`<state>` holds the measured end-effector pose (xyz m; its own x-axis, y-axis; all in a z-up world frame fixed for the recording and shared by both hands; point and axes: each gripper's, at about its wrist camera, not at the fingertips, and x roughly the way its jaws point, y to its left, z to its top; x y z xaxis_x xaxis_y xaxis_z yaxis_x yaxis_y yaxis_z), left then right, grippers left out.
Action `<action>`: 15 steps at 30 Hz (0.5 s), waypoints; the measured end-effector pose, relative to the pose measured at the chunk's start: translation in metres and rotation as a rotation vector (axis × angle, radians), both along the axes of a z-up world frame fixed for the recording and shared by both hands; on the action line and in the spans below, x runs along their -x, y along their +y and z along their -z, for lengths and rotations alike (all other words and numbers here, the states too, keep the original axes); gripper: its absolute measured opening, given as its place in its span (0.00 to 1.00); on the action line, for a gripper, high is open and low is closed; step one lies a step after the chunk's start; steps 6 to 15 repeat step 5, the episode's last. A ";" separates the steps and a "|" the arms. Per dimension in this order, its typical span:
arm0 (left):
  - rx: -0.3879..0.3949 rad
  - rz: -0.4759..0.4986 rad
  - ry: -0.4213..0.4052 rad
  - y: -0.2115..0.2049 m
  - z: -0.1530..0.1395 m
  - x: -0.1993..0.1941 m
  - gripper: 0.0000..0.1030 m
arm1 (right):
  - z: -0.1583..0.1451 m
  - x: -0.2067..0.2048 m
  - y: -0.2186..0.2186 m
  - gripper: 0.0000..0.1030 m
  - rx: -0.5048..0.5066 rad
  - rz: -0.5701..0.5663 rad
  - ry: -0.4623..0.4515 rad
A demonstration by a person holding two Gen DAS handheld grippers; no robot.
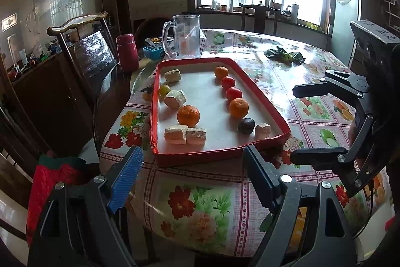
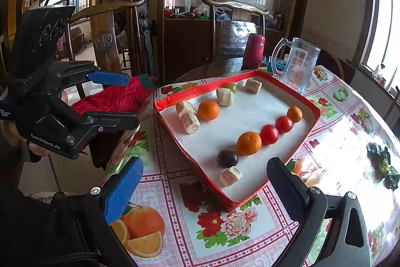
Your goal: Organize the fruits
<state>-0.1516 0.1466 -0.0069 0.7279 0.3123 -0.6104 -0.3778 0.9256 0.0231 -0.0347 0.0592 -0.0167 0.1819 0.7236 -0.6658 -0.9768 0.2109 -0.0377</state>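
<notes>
We hold both the left gripper and the right gripper with jaws apart and empty. Fruits lie in the red tray at 12 o'clock on the tabletop. Risk: round oranges may roll when nudged; soft tomatoes may bruise under clamping.

White lettering reading "GenRobot.AI" runs along the black body of the left gripper, at the left of the right wrist view. A smaller white label at the far left edge of the same tool is too small to read.
</notes>
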 end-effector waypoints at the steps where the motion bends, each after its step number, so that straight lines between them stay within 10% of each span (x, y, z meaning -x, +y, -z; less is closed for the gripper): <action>1: -0.002 0.001 -0.001 -0.001 -0.001 0.000 0.80 | 0.000 0.000 0.000 0.97 -0.001 -0.001 0.002; 15: -0.004 0.003 -0.003 -0.002 -0.003 0.000 0.80 | -0.001 0.000 -0.001 0.97 -0.004 0.006 0.006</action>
